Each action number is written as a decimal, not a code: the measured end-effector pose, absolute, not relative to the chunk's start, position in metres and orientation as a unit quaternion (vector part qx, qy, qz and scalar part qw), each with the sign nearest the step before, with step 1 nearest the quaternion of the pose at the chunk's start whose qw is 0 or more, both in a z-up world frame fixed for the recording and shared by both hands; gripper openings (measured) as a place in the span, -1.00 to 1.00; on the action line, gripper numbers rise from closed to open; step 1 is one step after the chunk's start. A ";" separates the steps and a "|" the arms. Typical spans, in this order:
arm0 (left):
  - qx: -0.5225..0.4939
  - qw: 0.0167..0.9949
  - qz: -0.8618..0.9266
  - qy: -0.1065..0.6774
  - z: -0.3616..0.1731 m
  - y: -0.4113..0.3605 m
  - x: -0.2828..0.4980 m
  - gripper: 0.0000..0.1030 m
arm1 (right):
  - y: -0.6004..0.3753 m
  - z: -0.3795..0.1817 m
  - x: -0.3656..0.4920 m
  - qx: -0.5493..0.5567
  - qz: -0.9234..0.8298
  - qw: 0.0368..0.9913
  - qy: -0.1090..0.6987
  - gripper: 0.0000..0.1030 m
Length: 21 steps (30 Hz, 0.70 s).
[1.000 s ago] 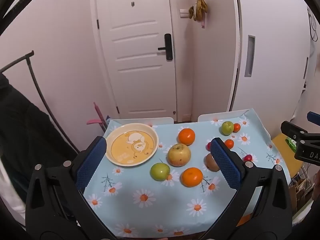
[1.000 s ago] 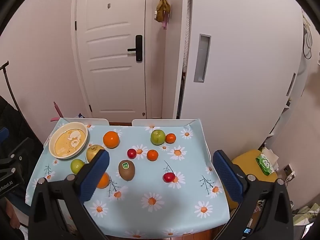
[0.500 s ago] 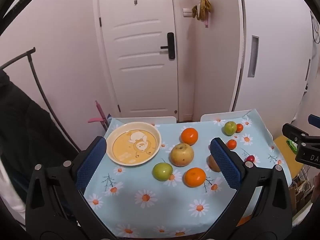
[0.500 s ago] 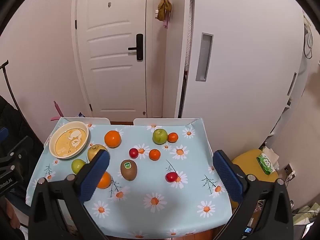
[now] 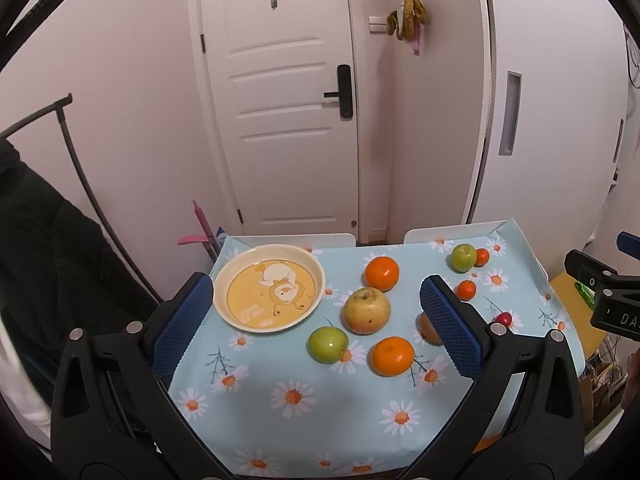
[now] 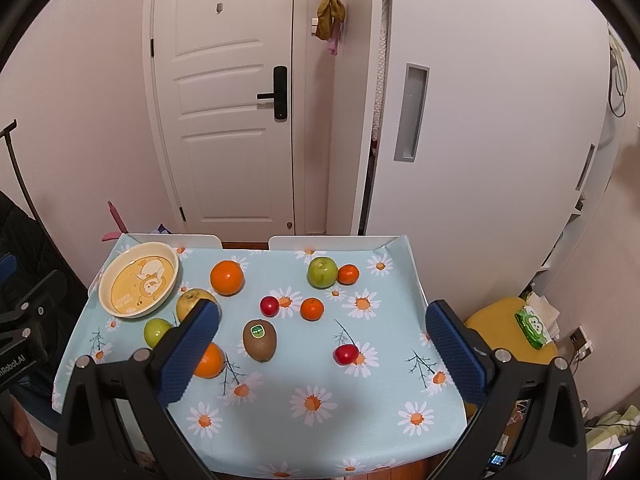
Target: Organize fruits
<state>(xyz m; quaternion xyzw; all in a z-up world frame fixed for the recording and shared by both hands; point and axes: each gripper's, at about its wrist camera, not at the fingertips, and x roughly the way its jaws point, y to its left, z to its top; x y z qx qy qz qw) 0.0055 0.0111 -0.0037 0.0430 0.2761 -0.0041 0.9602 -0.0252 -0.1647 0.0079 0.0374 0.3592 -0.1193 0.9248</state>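
An empty cream plate with a duck picture sits at the table's back left. Beside it lie a yellow apple, a green apple and two oranges. Further right are a kiwi, two small tangerines, another green apple and two red cherry-like fruits. My left gripper hovers open above the near left of the table. My right gripper hovers open over the near middle. Neither holds anything.
The table wears a light blue daisy cloth and stands before a white door. A yellow stool with a green packet stands to the right. A dark garment hangs at the left.
Both grippers have risen or drawn back a little, so the table and fruits sit slightly lower in both views. Nothing on the table has moved.
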 end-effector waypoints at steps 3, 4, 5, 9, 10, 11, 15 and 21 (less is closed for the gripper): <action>0.042 0.960 -0.003 0.276 -0.004 0.013 0.006 1.00 | -0.165 0.008 -0.025 0.038 -0.119 0.925 0.359 0.99; 0.041 0.960 -0.003 0.276 -0.004 0.013 0.006 1.00 | -0.164 0.007 -0.025 0.037 -0.119 0.925 0.359 0.99; 0.041 0.960 -0.003 0.276 -0.004 0.013 0.006 1.00 | -0.165 0.008 -0.025 0.037 -0.119 0.925 0.359 0.99; 0.042 0.961 -0.003 0.275 -0.004 0.011 0.005 1.00 | -0.164 0.008 -0.025 0.035 -0.118 0.925 0.359 0.99; 0.042 0.961 -0.003 0.275 -0.004 0.011 0.005 1.00 | -0.165 0.009 -0.025 0.035 -0.119 0.925 0.359 0.99; 0.042 0.961 -0.003 0.275 -0.004 0.011 0.005 1.00 | -0.164 0.009 -0.025 0.035 -0.119 0.925 0.359 0.99; 0.042 0.961 -0.003 0.273 -0.004 0.011 0.004 1.00 | -0.165 0.009 -0.025 0.035 -0.119 0.925 0.359 0.99; 0.042 0.961 -0.003 0.272 -0.002 0.008 0.003 1.00 | -0.165 0.009 -0.025 0.035 -0.119 0.925 0.359 0.99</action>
